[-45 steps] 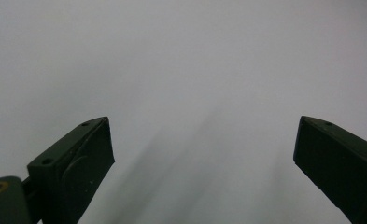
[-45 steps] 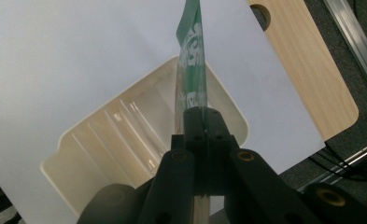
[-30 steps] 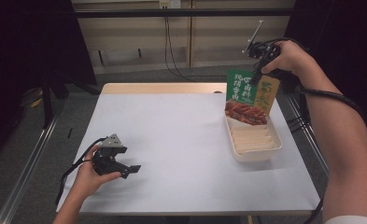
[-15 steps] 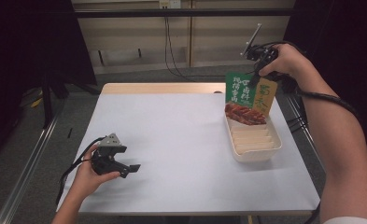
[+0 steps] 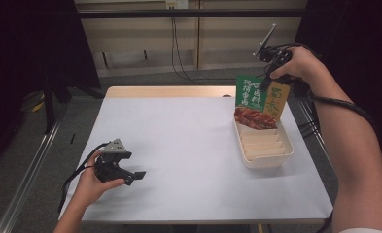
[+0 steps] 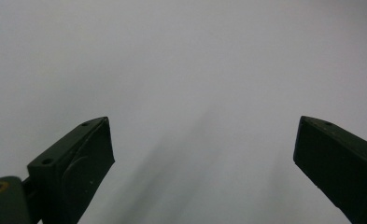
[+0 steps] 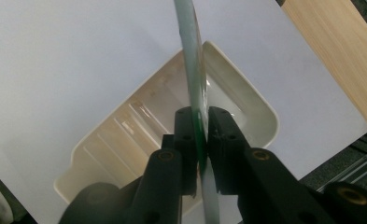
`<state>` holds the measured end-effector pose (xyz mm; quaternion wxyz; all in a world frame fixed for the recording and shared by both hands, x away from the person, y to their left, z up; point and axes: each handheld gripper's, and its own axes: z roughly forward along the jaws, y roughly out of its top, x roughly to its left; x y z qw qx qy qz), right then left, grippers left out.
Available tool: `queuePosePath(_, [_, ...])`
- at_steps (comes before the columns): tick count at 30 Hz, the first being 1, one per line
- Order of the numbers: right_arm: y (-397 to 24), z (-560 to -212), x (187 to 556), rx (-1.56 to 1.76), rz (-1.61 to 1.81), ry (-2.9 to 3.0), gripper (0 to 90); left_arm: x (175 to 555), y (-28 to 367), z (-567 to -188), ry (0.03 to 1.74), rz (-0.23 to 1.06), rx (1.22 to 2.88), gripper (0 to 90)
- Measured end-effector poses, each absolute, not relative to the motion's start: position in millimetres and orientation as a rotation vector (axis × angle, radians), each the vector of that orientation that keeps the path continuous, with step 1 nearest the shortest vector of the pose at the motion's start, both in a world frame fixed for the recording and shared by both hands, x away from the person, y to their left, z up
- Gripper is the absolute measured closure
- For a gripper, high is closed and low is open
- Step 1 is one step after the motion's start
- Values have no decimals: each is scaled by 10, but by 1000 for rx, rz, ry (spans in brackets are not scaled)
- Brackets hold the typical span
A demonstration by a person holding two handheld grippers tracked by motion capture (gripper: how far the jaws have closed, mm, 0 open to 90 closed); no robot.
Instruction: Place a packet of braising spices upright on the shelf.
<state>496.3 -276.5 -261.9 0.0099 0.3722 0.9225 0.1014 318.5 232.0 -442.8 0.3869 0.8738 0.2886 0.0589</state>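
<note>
A flat green and yellow food packet (image 5: 257, 100) with a picture of red meat hangs upright over the far end of a cream ribbed tray (image 5: 266, 145). My right gripper (image 5: 270, 80) is shut on the packet's top edge. In the right gripper view the packet (image 7: 193, 70) shows edge-on between the pressed jaws, above the tray (image 7: 162, 121). My left gripper (image 5: 132, 174) rests low on the table's near left, jaws open and nothing between them. In the left gripper view the left gripper (image 6: 204, 140) faces bare white tabletop.
The white table (image 5: 188, 145) has a wooden strip (image 5: 169, 91) along its far edge. The tray sits near the right edge. Cables (image 5: 179, 53) hang behind the table by a pale cabinet. A metal rail (image 5: 28, 165) runs along the floor at the left.
My right gripper has lifted the packet higher, its lower edge rising out of the tray's far end. The left gripper has stayed where it was.
</note>
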Motion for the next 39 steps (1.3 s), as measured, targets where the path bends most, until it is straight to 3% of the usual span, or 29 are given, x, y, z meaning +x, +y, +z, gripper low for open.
queuePosePath(5, [-2769,-2581,4947,1217,307,2854,684,3185,2318,-4429,727,134,2214,46])
queuePosePath(13, [-2751,-2483,4903,1243,296,2811,401,3190,2290,-4418,712,128,2219,46])
queuePosePath(17, [-2733,-2428,4873,1221,273,2821,332,3185,2294,-4405,717,136,2221,46])
queuePosePath(39, [-2499,-2159,4664,1196,320,2807,243,3175,2246,-4370,682,95,2195,46])
